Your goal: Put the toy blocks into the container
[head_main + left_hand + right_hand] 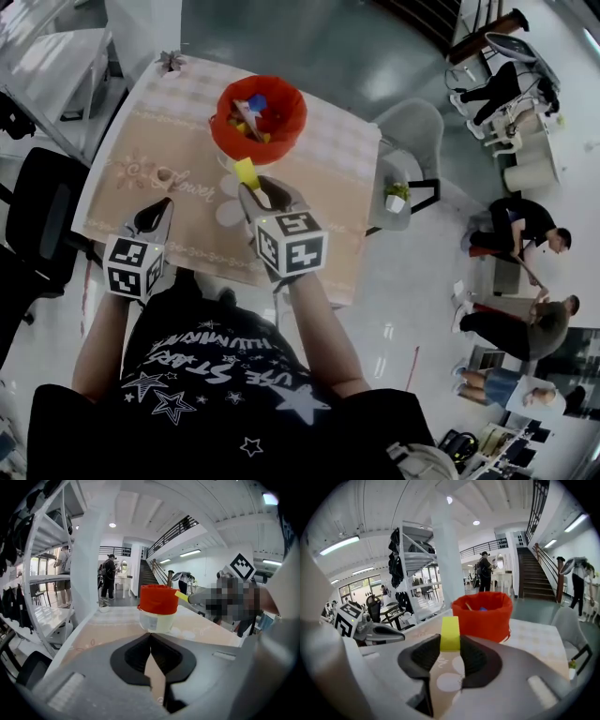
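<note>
The yellow block looks like a small, stiff, light piece with flat, smooth sides. It probably needs little squeeze, though a smooth face could slip if pinched near an edge. The best hold is across two opposite flat faces, and that is how it is taken now.

The right gripper has its jaws partly apart and clamped on the block, one pad on each broad side. The block's far end sticks out past the tips. In the head view the block is off the worktop, held just in front of the container and not yet over its mouth.

The container is a pale tub with a red liner folded over its rim. The liner looks soft and may give if bumped, so a drop from above seems safer than pushing in. Several blocks already lie inside.

The left gripper is near the worktop's front edge, well apart from the container. Its own view shows the jaws together at the tips with nothing between them.
</note>
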Motion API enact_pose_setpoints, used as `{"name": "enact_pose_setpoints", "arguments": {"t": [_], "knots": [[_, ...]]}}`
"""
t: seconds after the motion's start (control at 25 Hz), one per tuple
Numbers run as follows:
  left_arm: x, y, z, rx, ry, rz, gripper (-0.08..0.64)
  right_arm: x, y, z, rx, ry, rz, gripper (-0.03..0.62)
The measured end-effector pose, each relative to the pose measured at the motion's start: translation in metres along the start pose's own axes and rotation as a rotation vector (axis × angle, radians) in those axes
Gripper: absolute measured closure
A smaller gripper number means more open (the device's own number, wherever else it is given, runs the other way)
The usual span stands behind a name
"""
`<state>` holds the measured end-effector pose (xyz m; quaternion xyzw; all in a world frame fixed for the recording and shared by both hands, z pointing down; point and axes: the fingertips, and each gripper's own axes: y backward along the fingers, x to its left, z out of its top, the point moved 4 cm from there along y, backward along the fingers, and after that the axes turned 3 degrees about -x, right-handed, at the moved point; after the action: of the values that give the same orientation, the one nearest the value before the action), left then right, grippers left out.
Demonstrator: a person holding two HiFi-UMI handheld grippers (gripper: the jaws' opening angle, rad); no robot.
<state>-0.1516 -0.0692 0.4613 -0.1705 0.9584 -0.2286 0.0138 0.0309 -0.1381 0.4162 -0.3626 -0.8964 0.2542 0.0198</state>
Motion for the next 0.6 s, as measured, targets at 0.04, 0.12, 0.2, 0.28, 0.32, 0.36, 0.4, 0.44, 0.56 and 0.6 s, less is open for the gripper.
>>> {"name": "enact_pose_setpoints", "arguments": {"t": [0.04, 0.12, 0.2, 0.28, 0.32, 0.36, 0.4, 0.44, 0.56, 0.6], "knots": [[0.000, 0.000, 0.002, -0.003, 0.002, 0.001, 0.549, -0.001, 0.003, 0.009, -0.019, 0.007, 0.001, 0.454], [0.000, -0.002, 0.005, -0.009, 0.003, 0.003, 0.549, -0.007, 0.006, 0.027, -0.056, 0.024, -0.003, 0.454], [0.000, -0.004, 0.009, -0.015, 0.002, 0.007, 0.549, -0.016, 0.004, 0.044, -0.087, 0.040, -0.015, 0.454], [0.002, -0.007, 0.012, -0.015, 0.001, 0.010, 0.549, -0.026, 0.001, 0.057, -0.108, 0.049, -0.030, 0.454], [0.002, -0.008, 0.013, -0.013, 0.000, 0.012, 0.549, -0.032, -0.001, 0.063, -0.116, 0.051, -0.038, 0.454], [0.003, -0.008, 0.015, -0.013, 0.000, 0.013, 0.549, -0.037, -0.003, 0.069, -0.123, 0.051, -0.046, 0.454], [0.004, -0.010, 0.018, -0.017, 0.001, 0.015, 0.549, -0.042, -0.005, 0.074, -0.128, 0.052, -0.053, 0.454], [0.006, -0.011, 0.020, -0.022, 0.001, 0.017, 0.549, -0.047, -0.008, 0.079, -0.132, 0.053, -0.061, 0.454], [0.013, -0.015, 0.026, -0.030, -0.005, 0.026, 0.549, -0.061, -0.019, 0.089, -0.134, 0.057, -0.078, 0.454], [0.016, -0.017, 0.027, -0.034, -0.008, 0.033, 0.549, -0.066, -0.022, 0.091, -0.133, 0.054, -0.083, 0.454]]}}
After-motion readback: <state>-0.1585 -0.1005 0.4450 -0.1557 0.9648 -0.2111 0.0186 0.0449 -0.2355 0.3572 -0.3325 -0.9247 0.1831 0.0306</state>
